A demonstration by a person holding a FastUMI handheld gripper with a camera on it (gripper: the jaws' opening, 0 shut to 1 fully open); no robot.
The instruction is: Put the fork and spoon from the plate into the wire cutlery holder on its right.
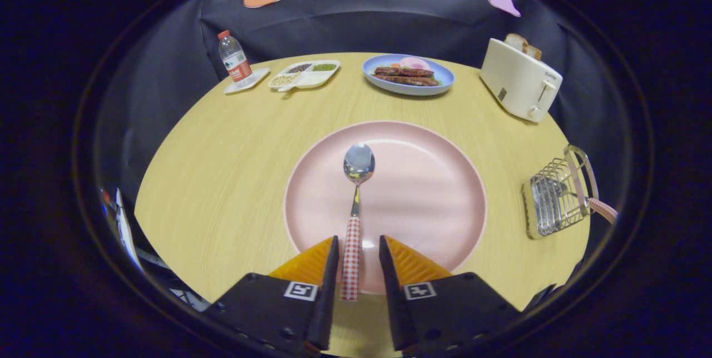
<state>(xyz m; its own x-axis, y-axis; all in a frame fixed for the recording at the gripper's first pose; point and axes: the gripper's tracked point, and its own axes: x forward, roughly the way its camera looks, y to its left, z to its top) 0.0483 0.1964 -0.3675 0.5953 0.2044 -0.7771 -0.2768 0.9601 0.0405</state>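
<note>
Two fingers of gripper (359, 249) open w/ gaps, straddling red-checked handle of steel spoon (356, 191) on round pink plate (434, 191); wire cutlery holder (559, 194) sits right of plate, on wood table (222, 180).

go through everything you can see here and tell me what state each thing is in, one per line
Gripper: open, fingers either side of the spoon handle, with a gap on the right.
Silver spoon with checked handle: lying flat on the plate, bowl pointing away.
Round pink plate: holds just the spoon.
Wire cutlery holder: right of the plate, a checked handle sticking out of it.
Cream toaster: bread in its slots.
Plastic water bottle: upright, capped.
Blue plate: food on it.
</note>
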